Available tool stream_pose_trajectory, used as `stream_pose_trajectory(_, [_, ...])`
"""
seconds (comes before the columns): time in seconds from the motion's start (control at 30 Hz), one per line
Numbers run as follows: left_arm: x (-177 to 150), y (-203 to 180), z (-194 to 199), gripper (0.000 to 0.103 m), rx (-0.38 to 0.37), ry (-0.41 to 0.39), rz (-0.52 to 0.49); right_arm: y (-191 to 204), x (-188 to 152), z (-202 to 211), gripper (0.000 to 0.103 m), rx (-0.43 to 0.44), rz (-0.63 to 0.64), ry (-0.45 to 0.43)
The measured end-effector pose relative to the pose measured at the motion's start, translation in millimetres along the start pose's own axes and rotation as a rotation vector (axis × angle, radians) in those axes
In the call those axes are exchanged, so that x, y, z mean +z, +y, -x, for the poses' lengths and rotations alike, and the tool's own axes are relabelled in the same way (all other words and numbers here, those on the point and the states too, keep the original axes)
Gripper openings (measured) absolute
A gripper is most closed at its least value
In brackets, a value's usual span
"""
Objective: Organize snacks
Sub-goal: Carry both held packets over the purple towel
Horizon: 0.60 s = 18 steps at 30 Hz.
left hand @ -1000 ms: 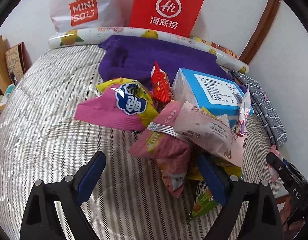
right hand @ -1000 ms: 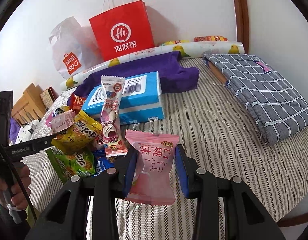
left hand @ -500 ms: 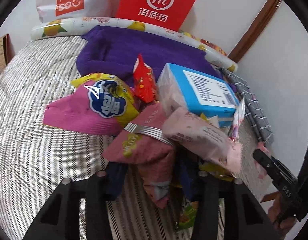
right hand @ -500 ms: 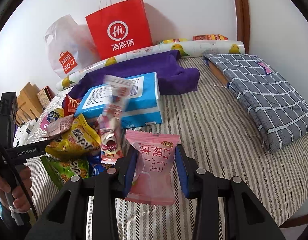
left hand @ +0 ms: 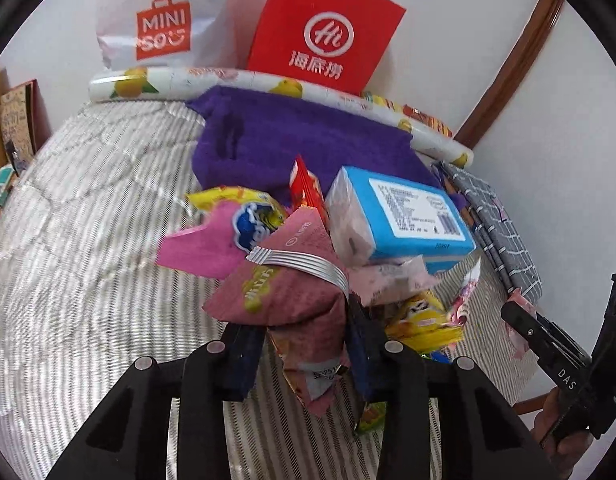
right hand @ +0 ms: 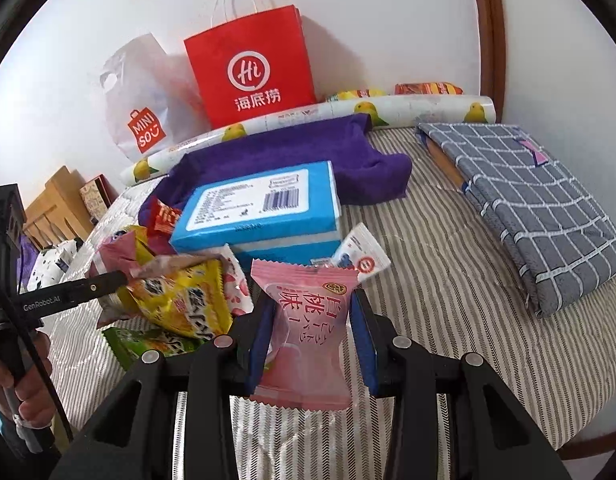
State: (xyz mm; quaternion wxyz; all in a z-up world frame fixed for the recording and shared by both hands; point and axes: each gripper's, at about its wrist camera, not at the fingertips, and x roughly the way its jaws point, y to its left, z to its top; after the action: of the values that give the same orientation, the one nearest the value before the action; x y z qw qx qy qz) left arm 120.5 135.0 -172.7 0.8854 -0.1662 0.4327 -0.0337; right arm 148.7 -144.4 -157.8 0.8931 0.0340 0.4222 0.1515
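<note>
Your left claw [left hand: 304, 344], whose jaws have just been closing, now pinches a maroon snack bag [left hand: 284, 292] at the near edge of the snack pile, in front of the blue box [left hand: 411, 216] on the striped bed [left hand: 88, 240]. Only the left wrist view shows that grip; the right wrist view catches the same bag from the side, left of the blue box, with the tip of your left claw on it. Your right claw [right hand: 311, 332] is clamped on a pink peach candy packet [right hand: 308, 320], just in front of the blue box. Right of the box, bare bedding runs to the folded grey checked cloth [right hand: 547, 208]; behind it lies a purple towel [right hand: 308, 152]; left of the pile the bed is open
</note>
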Motion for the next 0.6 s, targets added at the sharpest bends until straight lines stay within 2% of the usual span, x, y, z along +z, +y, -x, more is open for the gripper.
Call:
stream_pose_trajectory(0.33, [14.5,-3.8,39.2,0.035,0.017,-0.064,-0.023,18.0,16.4,24.6,0.038,0.008,0.023,-0.052])
stream_pose_trajectory(0.6, [29.0,-8.7,54.0,0.035,0.015,-0.079,-0.031,26.1,34.9,36.7,0.038,0.009,0.023,-0.083])
